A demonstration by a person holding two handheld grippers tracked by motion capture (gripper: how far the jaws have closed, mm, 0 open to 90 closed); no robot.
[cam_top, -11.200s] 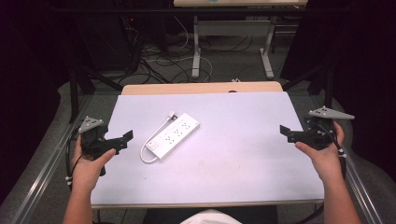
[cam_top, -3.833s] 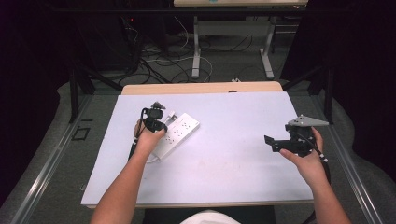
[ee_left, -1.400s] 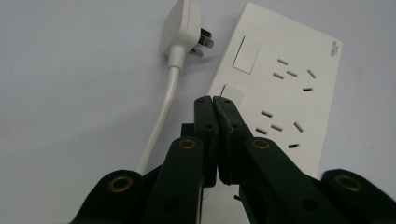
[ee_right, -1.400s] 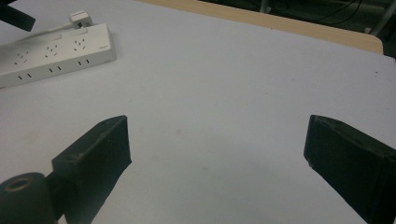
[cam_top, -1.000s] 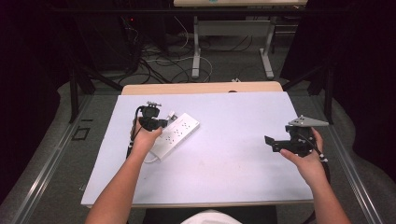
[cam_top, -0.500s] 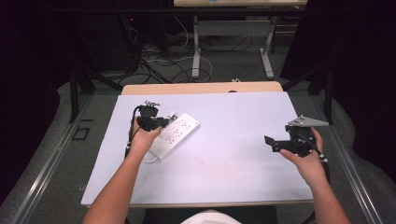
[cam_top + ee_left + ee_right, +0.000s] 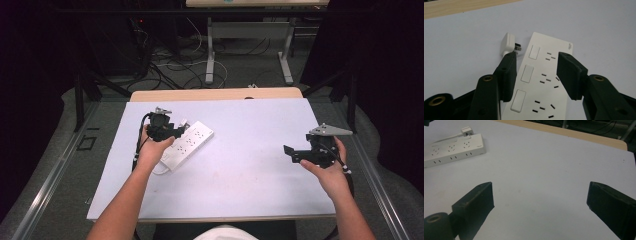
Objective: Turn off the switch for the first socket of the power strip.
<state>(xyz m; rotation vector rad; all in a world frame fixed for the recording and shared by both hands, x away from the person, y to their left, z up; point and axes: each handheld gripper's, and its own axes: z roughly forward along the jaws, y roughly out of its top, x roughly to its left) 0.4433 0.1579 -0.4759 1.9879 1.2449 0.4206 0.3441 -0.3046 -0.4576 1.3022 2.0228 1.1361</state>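
A: Where does the left hand-held gripper stand?

B: Low over the white plastic power strip, jaws parted and holding nothing. The strip lies flat on the pale lilac surface, directly under and between those jaws. The white plastic plug lies just ahead of the left jaw's tip, beside the strip's far corner, its prongs pointing toward the strip.

A: And the right hand-held gripper?

B: Jaws wide apart, empty, hovering well apart from the strip, which sits far ahead and to its left in the right gripper view.

A: What could go wrong from here?

B: The jaws straddle only part of the strip's width, so closing now would likely press on the socket face instead of the edges, and the smooth casing could skid or pivot. If the plug is the goal, the left jaw may nudge it away, since it lies loose. The short stiff cord could also drag the strip round, because nothing braces its far end.
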